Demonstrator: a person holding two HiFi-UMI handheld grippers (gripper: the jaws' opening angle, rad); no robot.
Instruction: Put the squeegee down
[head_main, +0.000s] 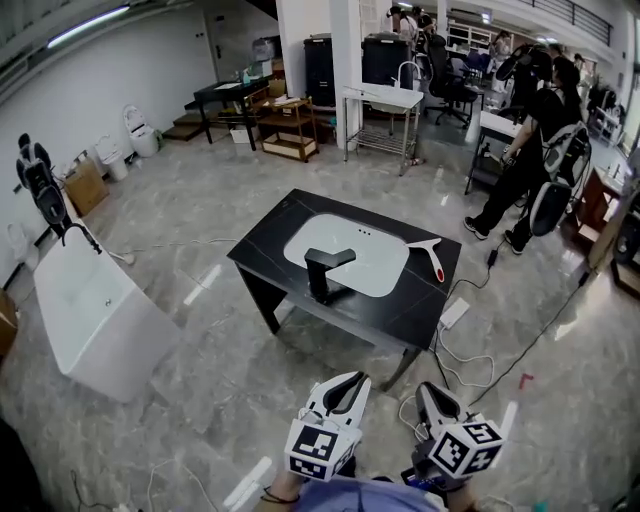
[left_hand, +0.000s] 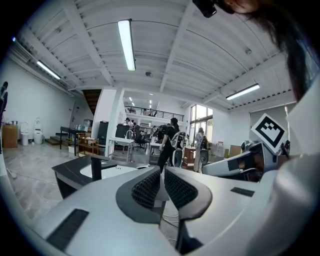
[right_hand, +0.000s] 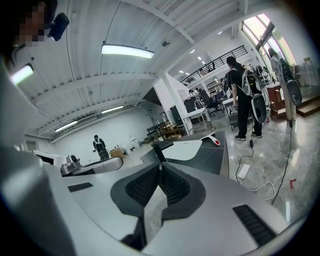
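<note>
White squeegee lay on the black surface, just right of the sink. My left gripper and right gripper hung well short of the sink, both closed, holding nothing.

The table is black, with a white basin set in its top and a black faucet on it; at three o'clock of the basin lies the squeegee, white with a red handle end. The floor is glossy grey marbled stone, with a small red mark at four o'clock of the table and a white power strip nearer. At nine o'clock stands a white tub. The left gripper and right gripper are pale grey with black ribbed pads, each cube bearing black-and-white square markers. A person at two o'clock wears black
</note>
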